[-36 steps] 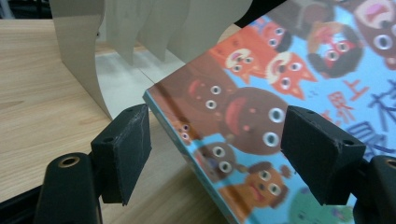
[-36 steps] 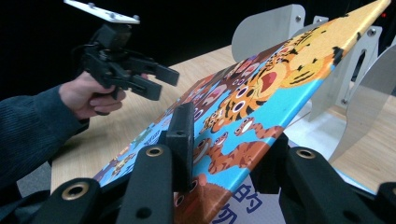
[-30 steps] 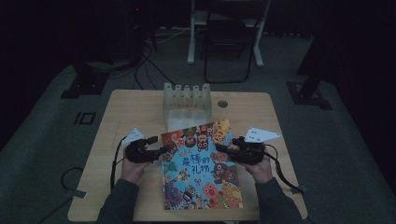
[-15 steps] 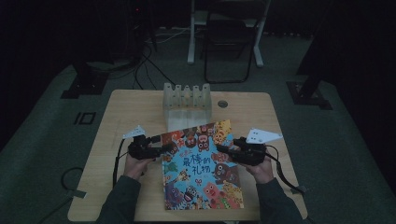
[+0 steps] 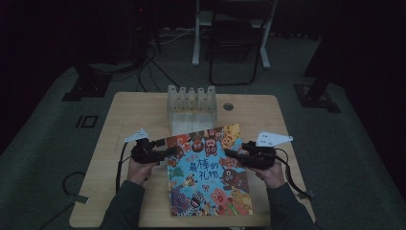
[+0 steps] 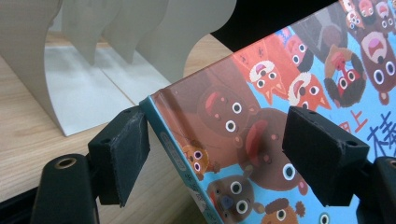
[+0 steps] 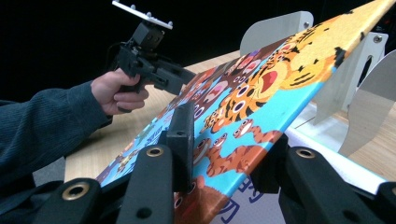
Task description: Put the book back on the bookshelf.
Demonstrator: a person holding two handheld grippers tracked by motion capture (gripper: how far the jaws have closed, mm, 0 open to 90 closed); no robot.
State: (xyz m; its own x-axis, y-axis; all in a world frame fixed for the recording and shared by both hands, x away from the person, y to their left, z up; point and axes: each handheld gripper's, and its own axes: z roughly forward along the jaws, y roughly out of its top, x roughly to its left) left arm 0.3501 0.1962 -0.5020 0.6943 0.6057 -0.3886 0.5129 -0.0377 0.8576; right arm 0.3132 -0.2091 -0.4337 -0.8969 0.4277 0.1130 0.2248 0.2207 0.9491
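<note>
On table: picture book (image 5: 208, 175), far end raised nr white rack (image 5: 191, 102).
L gripper (image 6: 215, 149): jaws spread, straddling spine corner.
R gripper (image 7: 229, 154): jaws pinching book's right edge.

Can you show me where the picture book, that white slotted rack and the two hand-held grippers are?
picture book (image 5: 206, 172), high view, middle of cover.
white rack (image 5: 191, 98), high view, upright dividers.
left gripper (image 5: 167, 152), high view, jaws at book's edge.
right gripper (image 5: 231, 154), high view, jaws at book's edge.

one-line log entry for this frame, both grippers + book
left gripper: open, straddling book spine edge | right gripper: shut on book | rack: behind
</note>
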